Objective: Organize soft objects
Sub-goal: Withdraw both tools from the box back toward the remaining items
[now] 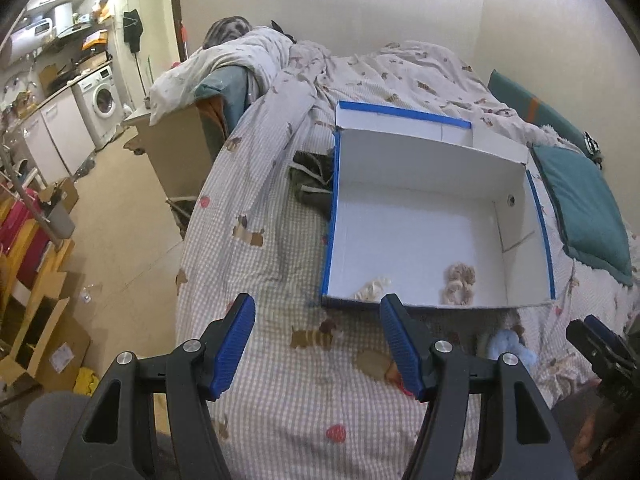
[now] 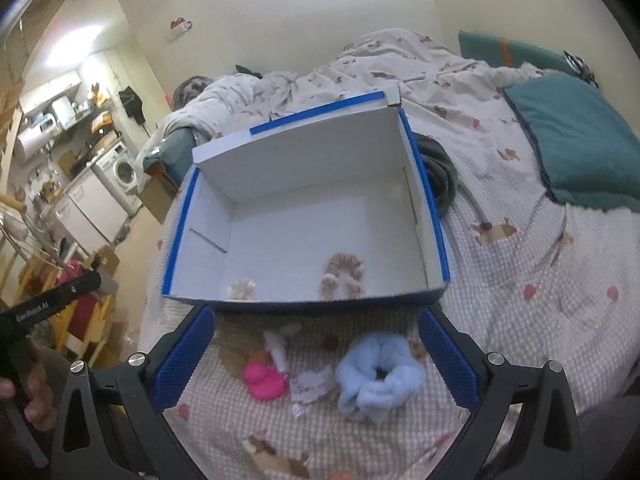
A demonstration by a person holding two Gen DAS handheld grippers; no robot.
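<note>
A white shoebox with blue edges (image 1: 400, 216) (image 2: 280, 184) lies open on the checked bedspread. Inside near its front wall lie a beige scrunchie (image 1: 459, 284) (image 2: 342, 276) and a cream scrunchie (image 1: 372, 289) (image 2: 242, 289). In front of the box lie a fluffy light-blue scrunchie (image 2: 378, 374) (image 1: 510, 346), a pink soft toy (image 2: 264, 380) and a white soft piece (image 2: 278, 346). My right gripper (image 2: 316, 344) is open around these, above the bed. My left gripper (image 1: 318, 340) is open and empty over the bedspread, left of the box front.
A teal pillow (image 1: 580, 208) (image 2: 576, 136) lies right of the box. A dark garment (image 1: 312, 178) (image 2: 438, 172) lies beside the box. A rumpled duvet (image 1: 360, 68) is behind. The bed edge drops left to a floor with cardboard boxes (image 1: 44, 320).
</note>
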